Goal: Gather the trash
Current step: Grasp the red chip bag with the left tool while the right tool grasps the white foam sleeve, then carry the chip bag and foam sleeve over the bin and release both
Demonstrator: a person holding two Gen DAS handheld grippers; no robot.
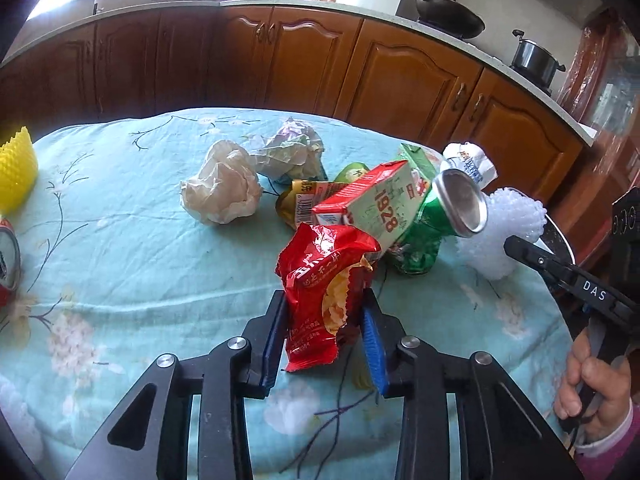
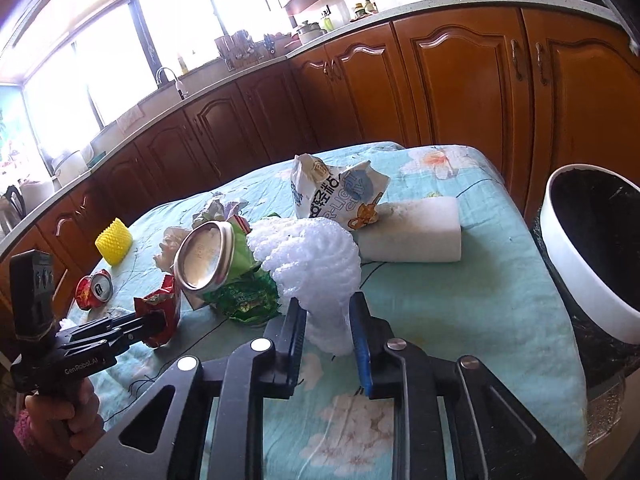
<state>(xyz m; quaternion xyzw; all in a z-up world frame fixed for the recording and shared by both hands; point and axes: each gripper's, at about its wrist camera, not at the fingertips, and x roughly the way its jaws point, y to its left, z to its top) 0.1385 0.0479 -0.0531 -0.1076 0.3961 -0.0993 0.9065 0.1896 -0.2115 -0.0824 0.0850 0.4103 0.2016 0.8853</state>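
Red foil catches the eye first: a crinkled red snack wrapper (image 1: 326, 292), torn open at one side, stands pinched between the jaws of the left gripper (image 1: 326, 320), its lower end on the pale blue flowered cloth of the table (image 1: 140, 272). Beside it, the right gripper (image 2: 326, 320) has its jaws pressed into the lower end of a white knobbly foam fruit net (image 2: 316, 268), which bulges above the pads. Both pieces sit at the near edge of a heap: a crushed green drink can (image 2: 224, 272), a red and green juice carton (image 1: 372, 208), a ball of cream paper (image 1: 222, 188).

From where I stand, the lift looks like the step to get right. I'd raise each piece straight up before swinging it away, since the wrapper leans against the carton and the net rests against the can; dragging sideways could topple the heap. The foam is springy and may slip, so keep the squeeze firm. A round white-rimmed bin lined in black (image 2: 580, 256) stands just off the table's right edge, the natural drop. The wrapper's torn mouth may spill crumbs if tipped.
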